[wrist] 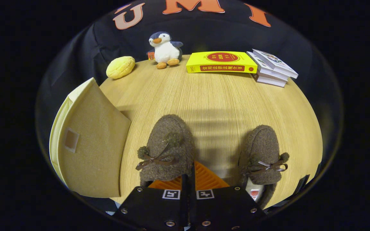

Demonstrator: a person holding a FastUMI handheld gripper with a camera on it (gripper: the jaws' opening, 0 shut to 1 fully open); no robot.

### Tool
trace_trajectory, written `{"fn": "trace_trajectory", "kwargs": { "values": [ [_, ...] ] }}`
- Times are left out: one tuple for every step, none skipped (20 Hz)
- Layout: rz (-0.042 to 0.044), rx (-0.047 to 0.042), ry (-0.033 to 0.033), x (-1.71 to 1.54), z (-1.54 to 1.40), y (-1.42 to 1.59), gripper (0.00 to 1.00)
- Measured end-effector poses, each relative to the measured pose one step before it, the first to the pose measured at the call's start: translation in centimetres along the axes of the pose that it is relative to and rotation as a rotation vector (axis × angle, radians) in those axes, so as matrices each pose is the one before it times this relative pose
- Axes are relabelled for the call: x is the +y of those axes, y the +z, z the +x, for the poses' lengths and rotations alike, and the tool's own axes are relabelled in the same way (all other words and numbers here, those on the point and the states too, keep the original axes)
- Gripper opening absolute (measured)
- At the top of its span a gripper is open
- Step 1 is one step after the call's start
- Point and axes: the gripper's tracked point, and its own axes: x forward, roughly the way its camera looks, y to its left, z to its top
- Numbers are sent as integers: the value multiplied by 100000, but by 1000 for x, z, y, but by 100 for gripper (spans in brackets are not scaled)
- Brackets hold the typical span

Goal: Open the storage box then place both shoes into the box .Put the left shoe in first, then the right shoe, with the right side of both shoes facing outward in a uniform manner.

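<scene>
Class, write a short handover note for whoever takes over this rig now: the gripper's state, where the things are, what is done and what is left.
Hand-held gripper: fingers drawn close together at the near edge of the shoe beside the box. Whether they pinch it cannot be told.
Things: the storage box stands on the table, beside the fingers. The other shoe lies on the far side of the fingers. Both shoes point toes away, on the table.
Done: no shoe is in the box. I cannot tell whether the box is open.
Left: check the box is open, then put in the left shoe, then the right, right sides outward.
</scene>
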Motion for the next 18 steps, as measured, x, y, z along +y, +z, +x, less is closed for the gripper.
{"fn": "trace_trajectory", "kwargs": {
  "values": [
    [2469, -106, 1687, 466, -905, 381, 4],
    [2382, -105, 1056, 370, -1114, 619, 4],
    [1485, -243, 3, 261, -1057, 648, 4],
    [753, -490, -62, 410, -1116, 684, 4],
    [75, -1053, 41, 566, -1232, 863, 4],
    [-215, -1030, 202, 683, -1190, 787, 4],
    [137, -799, 270, 796, -1153, 814, 4],
    [483, -1047, 782, 887, -1109, 760, 4],
    [424, -631, 989, 1125, -966, 787, 4],
    [524, -287, 1066, 986, -825, 602, 4],
    [199, -276, 1289, 1245, -604, 621, 4],
    [254, -129, 1494, 1314, -568, 452, 4],
    [167, 30, 1568, 1398, -328, 392, 4],
    [-219, -168, 1592, 1397, -170, 335, 4],
    [-464, -333, 1416, 1502, 33, 248, 4],
    [-16, -886, 1099, 1241, 308, 232, 4],
    [189, -43, 524, 1231, 412, 46, 4],
    [284, 911, 810, 1251, 404, -273, 4]
  ]
}}
